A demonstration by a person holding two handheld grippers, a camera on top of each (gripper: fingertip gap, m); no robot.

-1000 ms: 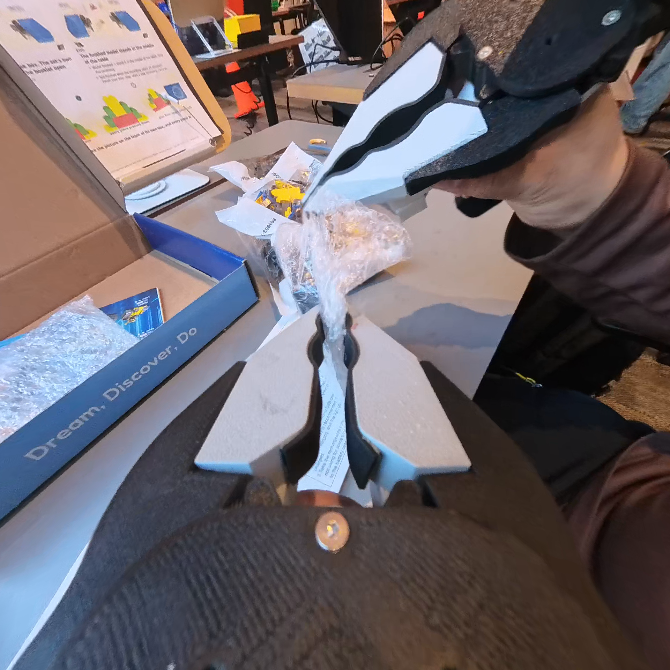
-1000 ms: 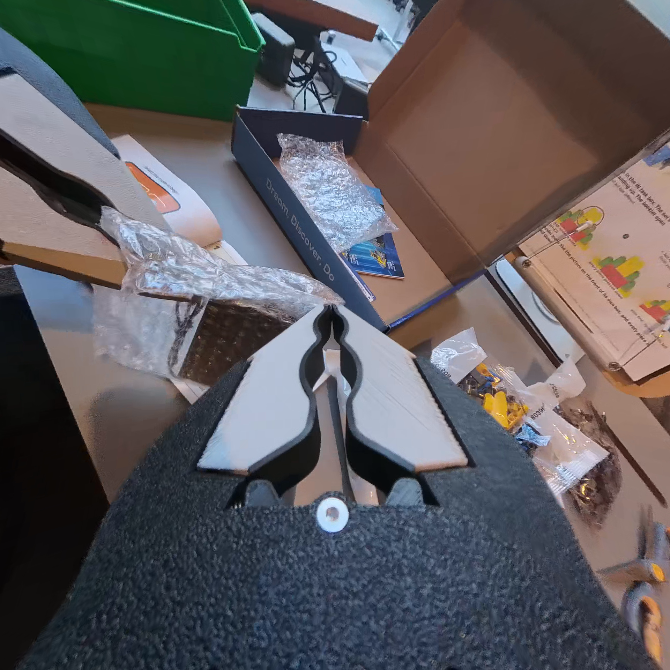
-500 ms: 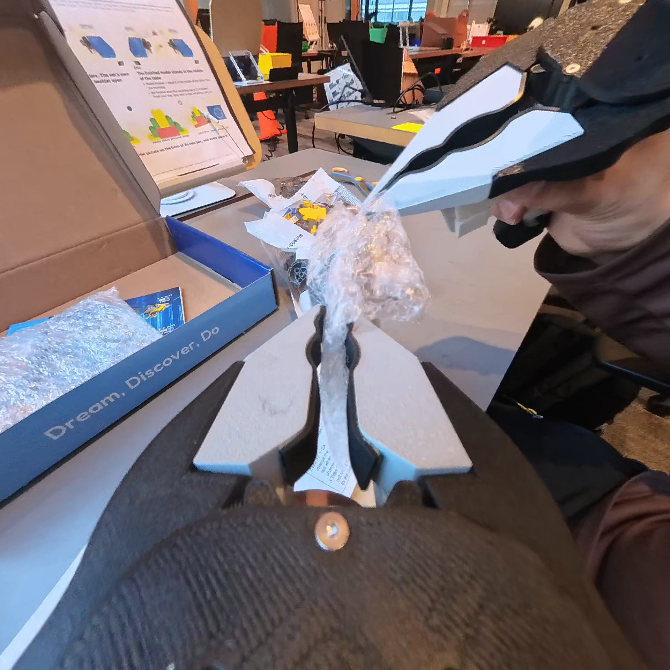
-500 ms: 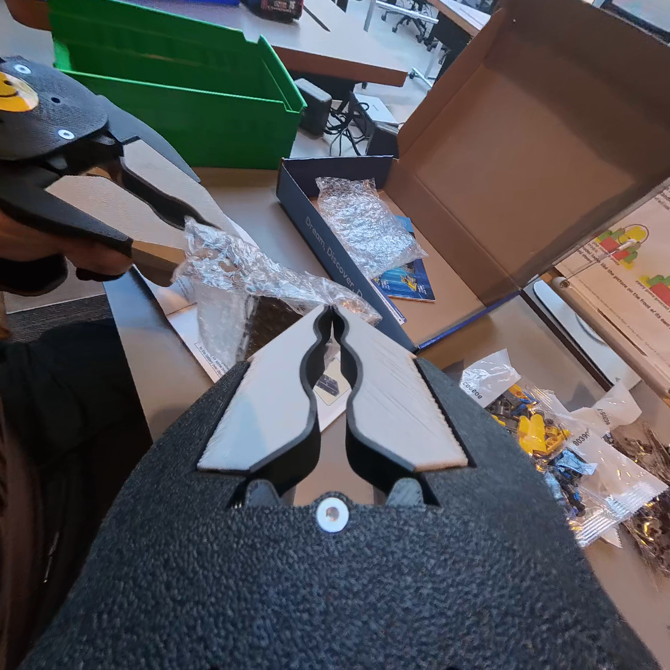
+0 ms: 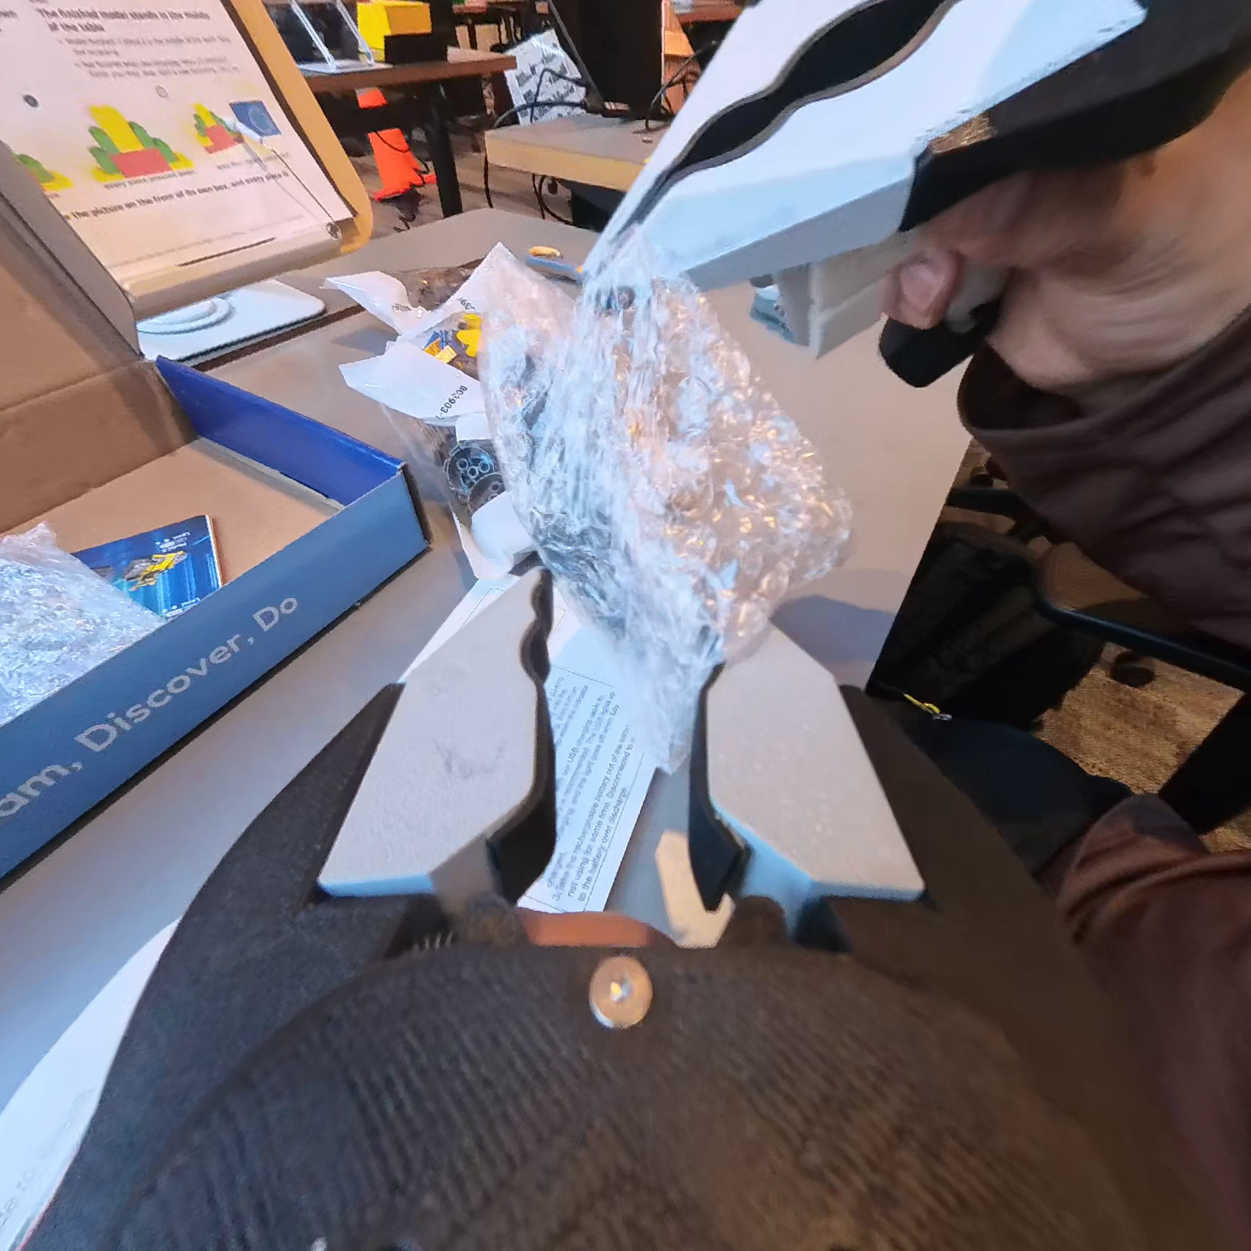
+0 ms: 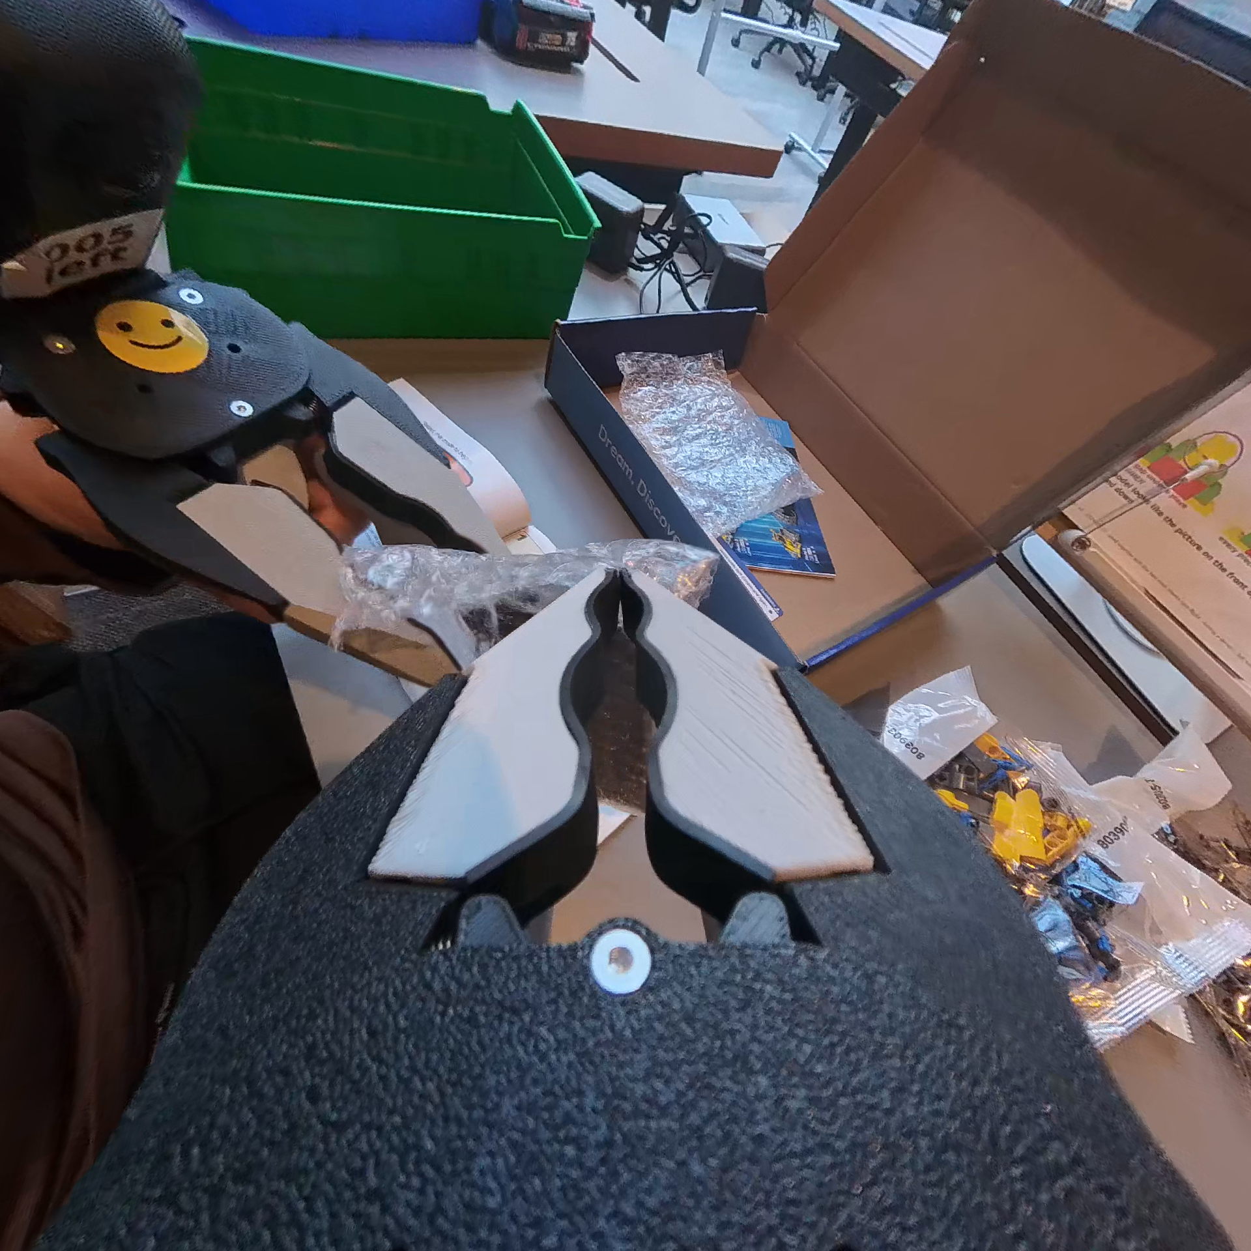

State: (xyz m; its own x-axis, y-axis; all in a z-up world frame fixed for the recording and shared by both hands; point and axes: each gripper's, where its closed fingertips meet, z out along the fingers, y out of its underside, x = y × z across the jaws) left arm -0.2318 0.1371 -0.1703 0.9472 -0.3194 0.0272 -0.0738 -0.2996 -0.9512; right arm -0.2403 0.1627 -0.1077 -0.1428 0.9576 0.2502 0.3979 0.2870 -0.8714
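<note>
2 tongs, right tongs [image 6: 619, 575] pinching bubble-wrap bag [image 5: 650, 460], left tongs [image 5: 616, 650] spread, lettered blue box [image 5: 203, 650].

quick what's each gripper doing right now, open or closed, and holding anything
Left gripper: open, bubble wrap bag lying loose between its fingers.
Right gripper: closed on the bag's top edge.

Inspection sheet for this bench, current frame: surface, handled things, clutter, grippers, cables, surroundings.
Surface: grey table, crowded.
Handled things: bubble-wrap bag hangs from right gripper, lower end between the fingers of left gripper.
Clutter: open box, parts bags, printed sheet, green bin.
Grippers: right shut on the bag; left open.
Cables: tangle beyond the table edge.
Surroundings: desks, orange cone.
</note>
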